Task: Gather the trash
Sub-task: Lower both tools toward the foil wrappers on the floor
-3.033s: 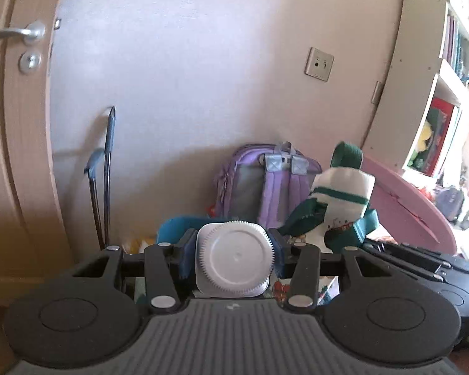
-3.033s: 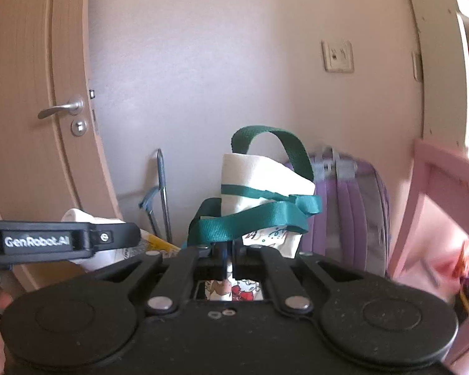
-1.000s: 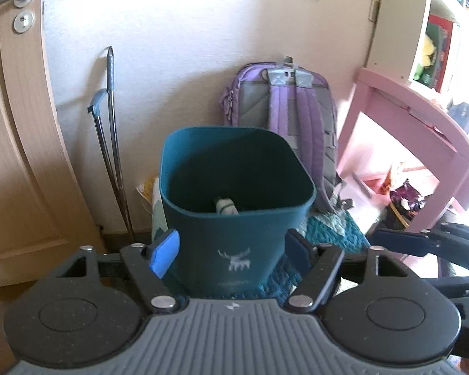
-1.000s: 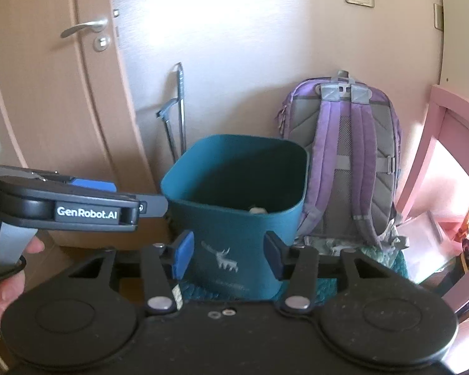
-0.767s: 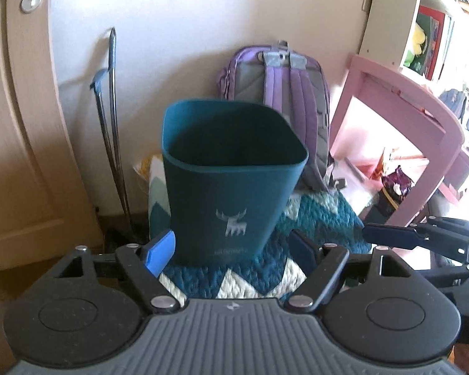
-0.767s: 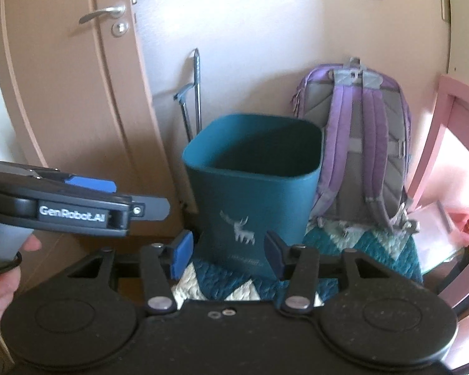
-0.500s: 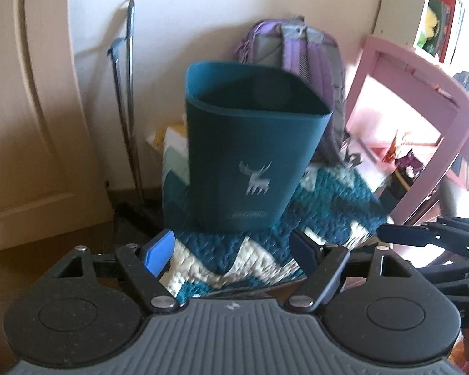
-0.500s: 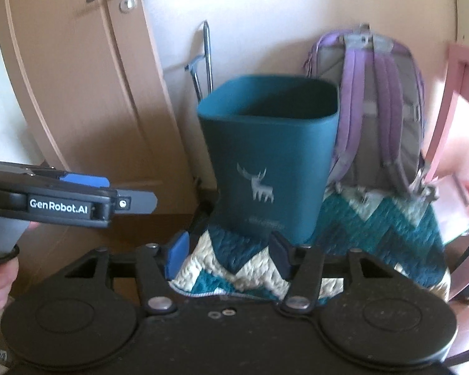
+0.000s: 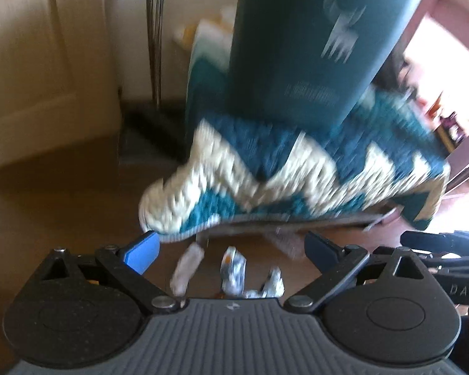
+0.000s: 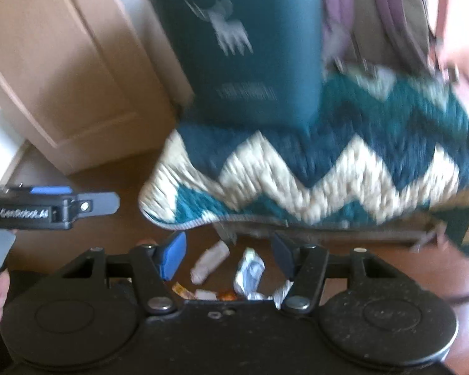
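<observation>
The teal bin [image 9: 309,47] with a white deer print stands on a teal and cream zigzag rug [image 9: 297,184]; its opening is out of view, so I cannot tell what is inside. Crumpled wrappers [image 10: 248,270] and a small white tube-shaped piece [image 10: 209,261] lie on the brown floor [image 9: 62,212] just before the rug edge. The left gripper [image 9: 231,248] stands wide, its jaws have just been opening, nothing held. The right gripper [image 10: 228,254] is also spread, empty, above the trash.
</observation>
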A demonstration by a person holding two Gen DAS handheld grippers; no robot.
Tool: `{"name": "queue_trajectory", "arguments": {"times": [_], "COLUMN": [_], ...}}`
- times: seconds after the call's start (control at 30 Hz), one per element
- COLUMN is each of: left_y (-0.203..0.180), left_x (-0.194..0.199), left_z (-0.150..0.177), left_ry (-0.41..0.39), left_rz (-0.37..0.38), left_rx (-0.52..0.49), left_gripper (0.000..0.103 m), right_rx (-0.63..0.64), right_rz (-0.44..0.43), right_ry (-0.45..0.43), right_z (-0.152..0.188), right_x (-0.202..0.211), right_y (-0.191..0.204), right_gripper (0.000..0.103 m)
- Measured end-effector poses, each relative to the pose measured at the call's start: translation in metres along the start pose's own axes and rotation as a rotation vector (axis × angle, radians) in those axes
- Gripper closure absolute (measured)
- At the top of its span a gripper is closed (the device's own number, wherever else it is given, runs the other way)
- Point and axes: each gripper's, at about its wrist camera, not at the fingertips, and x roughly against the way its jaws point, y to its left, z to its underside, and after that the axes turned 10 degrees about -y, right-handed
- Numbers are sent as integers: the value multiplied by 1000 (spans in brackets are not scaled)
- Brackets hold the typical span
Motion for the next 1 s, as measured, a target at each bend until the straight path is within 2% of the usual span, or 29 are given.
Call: {"name": "queue_trajectory", "arguments": {"times": [0.3, 0.47, 0.73, 0.9, 1.0], "left_y": [2, -2, 6, 5, 1], "left_x": [-115, -180, -273, -317, -338], "left_z": [56, 78, 115, 138, 149], "left_ry": [145, 239, 390, 465, 498], "left_rz": [-79, -108, -112, -100, -90], "left_rx": [49, 6, 5, -13, -30], "left_gripper": [3, 3, 3, 3, 3], "right_rx": [-187, -280, -387, -458, -501], "right_rz": [119, 155, 224, 248, 264], "right_ry": [161, 247, 390, 474, 496], "right_z": [52, 78, 116, 142, 155], "right_x": [-113, -169, -251, -292, -312], "right_y": [-59, -82, -113, -130, -137], "right_gripper": [43, 43, 43, 43, 43]}}
